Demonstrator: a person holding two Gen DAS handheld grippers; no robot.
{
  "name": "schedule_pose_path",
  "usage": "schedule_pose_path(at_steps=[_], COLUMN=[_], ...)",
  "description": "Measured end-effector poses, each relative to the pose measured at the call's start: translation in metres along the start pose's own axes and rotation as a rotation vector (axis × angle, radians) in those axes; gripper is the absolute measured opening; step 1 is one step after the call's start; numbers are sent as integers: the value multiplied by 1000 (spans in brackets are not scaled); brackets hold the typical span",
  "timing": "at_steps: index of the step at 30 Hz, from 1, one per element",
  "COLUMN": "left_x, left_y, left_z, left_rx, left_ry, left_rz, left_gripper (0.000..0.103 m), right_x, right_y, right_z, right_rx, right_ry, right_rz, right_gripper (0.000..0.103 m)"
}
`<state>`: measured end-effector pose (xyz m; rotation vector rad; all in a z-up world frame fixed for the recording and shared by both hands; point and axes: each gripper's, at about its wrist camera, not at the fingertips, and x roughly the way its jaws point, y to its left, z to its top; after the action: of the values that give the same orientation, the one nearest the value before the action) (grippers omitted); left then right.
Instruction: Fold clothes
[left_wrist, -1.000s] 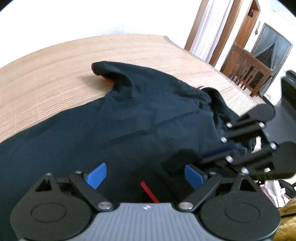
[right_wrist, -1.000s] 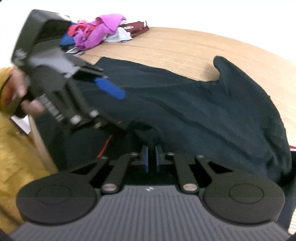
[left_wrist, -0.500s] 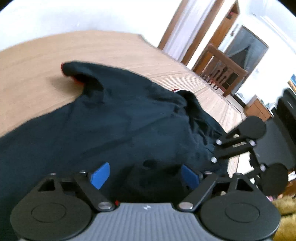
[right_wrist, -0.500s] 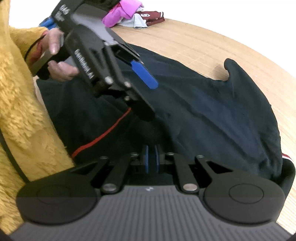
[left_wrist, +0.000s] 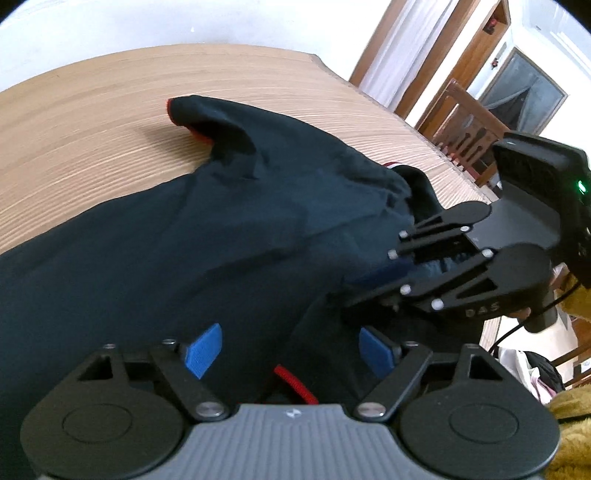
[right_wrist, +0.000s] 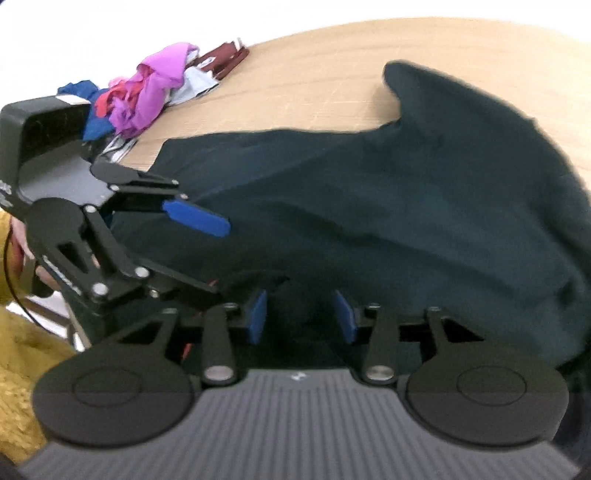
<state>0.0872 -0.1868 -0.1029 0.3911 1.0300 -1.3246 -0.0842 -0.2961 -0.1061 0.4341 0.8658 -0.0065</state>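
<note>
Lying spread across the wooden counter (left_wrist: 92, 122), the dark navy garment (left_wrist: 184, 240) fills most of both wrist views, with one sleeve (left_wrist: 210, 122) poking up toward the far side and showing a flash of red at its cuff. A red cord (left_wrist: 295, 384) sits on the cloth just ahead of your left tongs (left_wrist: 291, 350).

Left tongs: spread wide, blue pads (left_wrist: 203, 349) well apart, dark cloth showing in the gap between them. Whether they touch the fabric you cannot tell from these views.

Right tongs (right_wrist: 301, 315): also spread, blue pads (right_wrist: 256, 315) apart, a bunched fold of the same garment rising between them at the near edge. Nothing is pinched. In the left wrist view your right tongs (left_wrist: 373, 288) come in from the right, fingers laid against the rumpled edge of the garment.

The two tongs are close together over the near part of the garment; in the right wrist view your left tongs (right_wrist: 207, 254) reach in from the left, one blue pad (right_wrist: 195, 218) held over the cloth.

Farther out: a heap of mixed clothes (right_wrist: 147, 92), pink, blue, red and maroon, lies on the counter's far left, apart from the navy piece. A wooden chair (left_wrist: 469, 129) stands past the counter's far edge. Mustard fleece sleeve (right_wrist: 22, 350) at lower left.
</note>
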Motion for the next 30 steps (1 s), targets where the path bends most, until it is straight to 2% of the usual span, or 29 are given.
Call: schedule_pose_path(at_steps=[1, 4, 7, 10, 13, 16, 21, 26, 30], left_x=[-2, -8, -10, -5, 0, -1, -6, -4, -4], left_y=[-1, -4, -14, -30, -43, -53, -69, -78, -87], left_z=[-1, -3, -4, -7, -14, -20, -29, -36, -39], left_rx=[2, 9, 41, 99, 127, 137, 180, 168, 182], left_ry=[-4, -12, -11, 16, 38, 44, 53, 75, 78], left_rz=[-2, -43, -102, -126, -164, -200, -217, -274, -278], left_gripper=[84, 84, 84, 83, 82, 80, 80, 81, 81], right_x=[-2, -16, -35, -41, -40, -41, -46, -52, -55], right_y=[7, 32, 52, 63, 66, 68, 69, 70, 70], right_z=[-1, -7, -16, -30, -42, -50, -57, -61, -63], right_rx=[-62, -236, -323, -403, -424, -431, -383, -351, -331], right_ry=[-8, -43, -14, 50, 96, 99, 46, 16, -6], right_rz=[-3, 2, 31, 15, -2, -42, -116, -156, -202], right_gripper=[10, 10, 9, 9, 10, 12, 13, 18, 22])
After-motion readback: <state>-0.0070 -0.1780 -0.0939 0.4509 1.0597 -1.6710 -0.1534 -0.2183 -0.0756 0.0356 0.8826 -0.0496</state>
